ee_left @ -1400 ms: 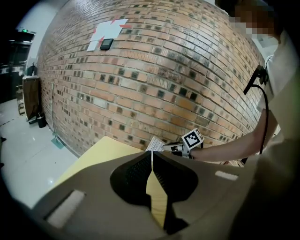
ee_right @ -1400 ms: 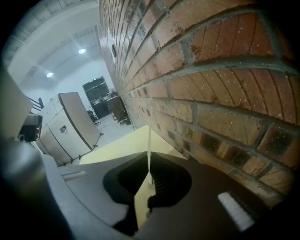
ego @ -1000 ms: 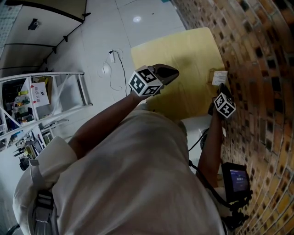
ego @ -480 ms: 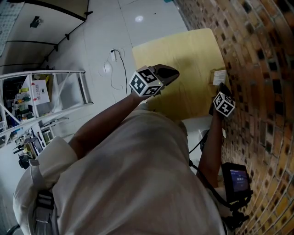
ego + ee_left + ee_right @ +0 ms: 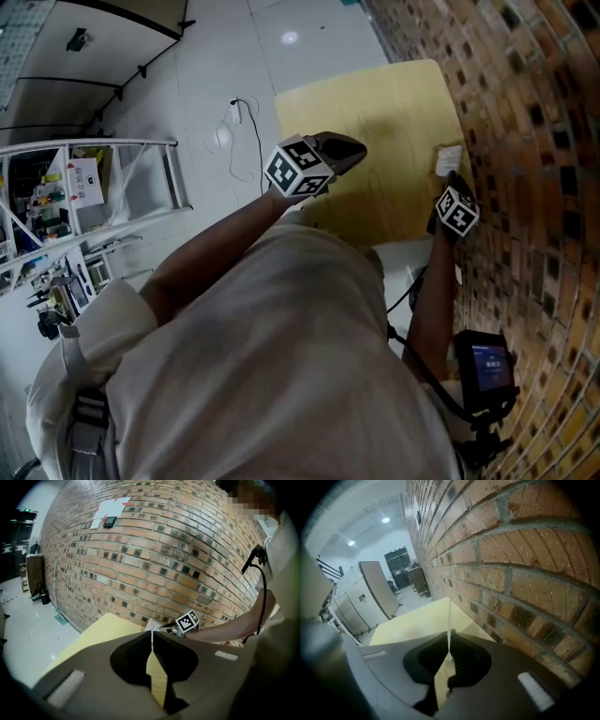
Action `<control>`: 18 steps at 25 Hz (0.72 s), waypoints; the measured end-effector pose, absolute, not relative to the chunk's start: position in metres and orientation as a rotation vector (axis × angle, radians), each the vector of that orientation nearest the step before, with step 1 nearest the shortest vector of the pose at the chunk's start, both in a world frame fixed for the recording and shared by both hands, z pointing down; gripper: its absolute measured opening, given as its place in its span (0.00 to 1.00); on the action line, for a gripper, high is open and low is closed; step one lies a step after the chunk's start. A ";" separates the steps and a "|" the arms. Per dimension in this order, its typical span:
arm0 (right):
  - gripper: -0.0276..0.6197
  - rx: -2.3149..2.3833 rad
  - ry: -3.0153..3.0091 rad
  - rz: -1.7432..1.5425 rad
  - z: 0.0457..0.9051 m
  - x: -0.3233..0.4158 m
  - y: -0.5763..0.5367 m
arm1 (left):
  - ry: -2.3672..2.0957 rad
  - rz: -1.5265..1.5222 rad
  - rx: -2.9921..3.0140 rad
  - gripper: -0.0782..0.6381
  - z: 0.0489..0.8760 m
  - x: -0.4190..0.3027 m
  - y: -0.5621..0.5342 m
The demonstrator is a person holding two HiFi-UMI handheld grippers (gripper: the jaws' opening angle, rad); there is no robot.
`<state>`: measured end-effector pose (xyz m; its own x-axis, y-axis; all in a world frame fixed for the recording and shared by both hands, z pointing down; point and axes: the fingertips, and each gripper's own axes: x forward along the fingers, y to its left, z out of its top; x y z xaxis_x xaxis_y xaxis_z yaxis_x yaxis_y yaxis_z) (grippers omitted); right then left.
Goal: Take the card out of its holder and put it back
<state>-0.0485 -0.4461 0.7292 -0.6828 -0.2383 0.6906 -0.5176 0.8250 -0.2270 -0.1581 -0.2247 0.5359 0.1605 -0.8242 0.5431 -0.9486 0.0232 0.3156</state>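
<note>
A thin white card [image 5: 449, 620] stands edge-on between the jaws of my right gripper [image 5: 449, 656], which is shut on it. In the head view that card [image 5: 449, 159] shows just beyond the right gripper [image 5: 451, 180], above the yellow table [image 5: 375, 112] and close to the brick wall. The left gripper view shows the same card [image 5: 151, 624] at the right gripper [image 5: 163, 628]. I cannot make out the holder. My left gripper [image 5: 349, 148] hangs over the table's near left part, jaws together with nothing held [image 5: 152, 637].
The brick wall [image 5: 525, 112] runs along the table's right side. A white metal ladder frame [image 5: 141, 187] and a cable [image 5: 246, 127] lie on the tiled floor to the left. A small screen device [image 5: 485, 367] hangs at the person's right hip.
Hardly anything differs. The right gripper with the card has rolled slightly in place by the wall. The left gripper has stayed where it was.
</note>
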 end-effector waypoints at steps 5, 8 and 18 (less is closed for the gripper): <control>0.06 0.558 -2.316 0.554 0.731 -0.048 -0.445 | -1.683 0.256 1.813 0.15 0.536 -0.158 -0.221; 0.06 0.544 -2.309 0.544 0.738 -0.050 -0.442 | -1.678 0.258 1.814 0.15 0.537 -0.158 -0.220; 0.06 0.572 -2.261 0.585 0.755 -0.044 -0.438 | -1.686 0.248 1.809 0.15 0.537 -0.160 -0.217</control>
